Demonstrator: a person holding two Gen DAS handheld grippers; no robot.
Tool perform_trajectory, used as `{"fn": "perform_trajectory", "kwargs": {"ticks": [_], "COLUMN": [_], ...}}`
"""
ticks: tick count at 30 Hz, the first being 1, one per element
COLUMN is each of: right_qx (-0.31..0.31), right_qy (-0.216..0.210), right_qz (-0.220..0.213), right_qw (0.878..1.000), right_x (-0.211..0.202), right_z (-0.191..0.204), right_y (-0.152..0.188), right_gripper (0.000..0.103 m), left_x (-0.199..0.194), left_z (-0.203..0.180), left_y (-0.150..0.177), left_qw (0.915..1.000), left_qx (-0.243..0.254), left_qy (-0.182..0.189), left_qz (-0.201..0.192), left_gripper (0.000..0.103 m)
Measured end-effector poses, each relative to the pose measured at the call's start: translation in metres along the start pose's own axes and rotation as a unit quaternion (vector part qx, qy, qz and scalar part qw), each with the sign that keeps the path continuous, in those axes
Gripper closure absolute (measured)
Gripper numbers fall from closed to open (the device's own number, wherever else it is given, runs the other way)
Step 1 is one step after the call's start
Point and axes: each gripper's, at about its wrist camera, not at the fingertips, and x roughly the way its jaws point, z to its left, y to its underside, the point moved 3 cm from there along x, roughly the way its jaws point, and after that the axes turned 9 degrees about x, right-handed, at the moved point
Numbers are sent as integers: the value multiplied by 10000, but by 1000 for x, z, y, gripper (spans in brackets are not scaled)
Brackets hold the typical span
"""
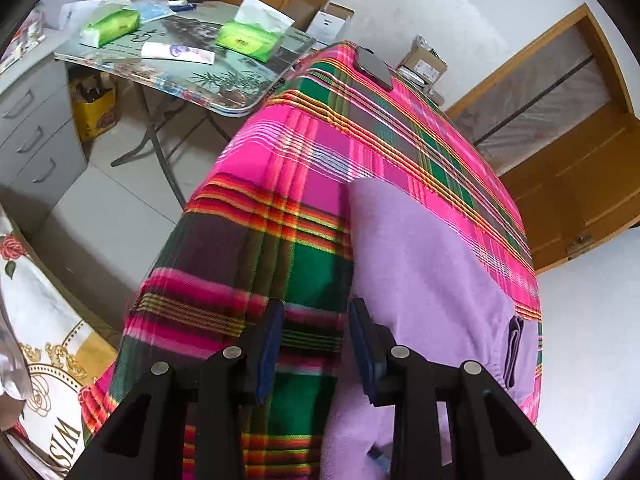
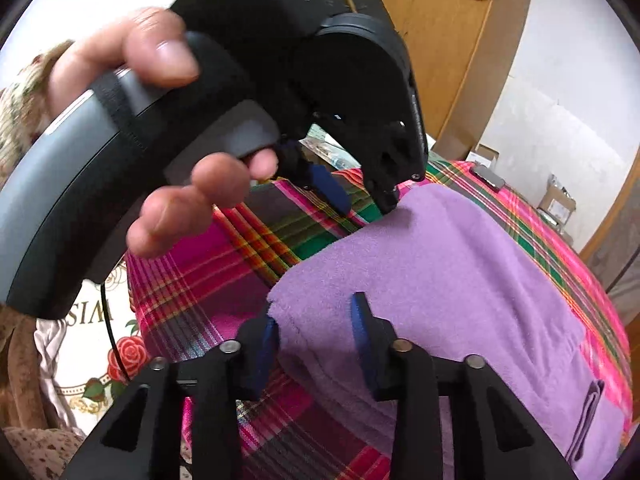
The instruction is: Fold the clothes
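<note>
Step in hand: we judge this to be the taking-hold stage of a fold; the purple garment lies flat on the plaid blanket, which covers what looks like a bed, though we cannot confirm what lies under it.
Garment position: spread over the blanket's right part in the left wrist view, one long edge running up the middle of that picture, a darker purple loop near its lower right.
Left hand-held gripper: jaws spread, nothing between them but plaid; the right finger sits at the garment's edge, and in the right wrist view the tip appears to touch the fleece at a far corner. No pinch yet.
Right hand-held gripper: jaws part-way apart with the near corner of the garment between them; we cannot tell whether the pads press the cloth.
Next move, in our judgement: both pinches must be secured on the same edge before lifting, so that the fleece folds evenly.
Surroundings: a phone-like dark slab on the blanket's far end; a folding tabletop with green tissue packs; grey drawers; a wooden door.
Obstructions: the person's hand on the left handle blocks much of the right wrist view; the slab lies well apart from the garment.
</note>
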Motion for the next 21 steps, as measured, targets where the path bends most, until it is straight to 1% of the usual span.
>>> {"fn": "perform_trajectory", "kwargs": {"ticks": [4, 6, 10, 11, 12, 13, 14, 15, 16, 18, 21], "right_qx": [92, 125, 146, 151, 159, 161, 161, 161, 157, 169, 199], "right_qy": [-29, -37, -56, -64, -69, -73, -78, -83, -86, -99, -128], "right_qz": [-14, -23, -51, -50, -57, -59, -63, -66, -67, -68, -71], "right_qw": [10000, 9999, 9999, 9999, 9998, 9998, 9998, 9998, 9998, 9998, 9997], "right_x": [-3, -5, -9, -10, -11, -11, -12, -12, -14, -17, -16], "right_z": [-5, -7, -10, -10, -11, -11, -11, -12, 1, 3, 3], "right_y": [2, 4, 7, 8, 9, 10, 11, 12, 11, 13, 10], "right_gripper": [77, 79, 81, 81, 81, 81, 81, 81, 81, 81, 81], "left_x": [4, 4, -2, -4, -6, -6, -5, -3, -1, 5, 12], "left_z": [0, 3, 10, 12, 13, 14, 13, 11, 10, 7, 8], "left_y": [-3, -3, -6, -7, -7, -8, -10, -12, -13, -15, -18], "left_qw": [9994, 9990, 9955, 9940, 9923, 9895, 9880, 9876, 9889, 9919, 9917], "left_qx": [-32, -99, -311, -365, -419, -480, -489, -470, -440, -393, -508], "left_qy": [334, 433, 879, 996, 1113, 1314, 1425, 1472, 1403, 1201, 1179], "left_qz": [61, 94, -183, -259, -336, -366, -328, -268, -210, -107, -32], "left_gripper": [69, 69, 69, 63, 59, 56, 55, 55, 55, 55, 55]}}
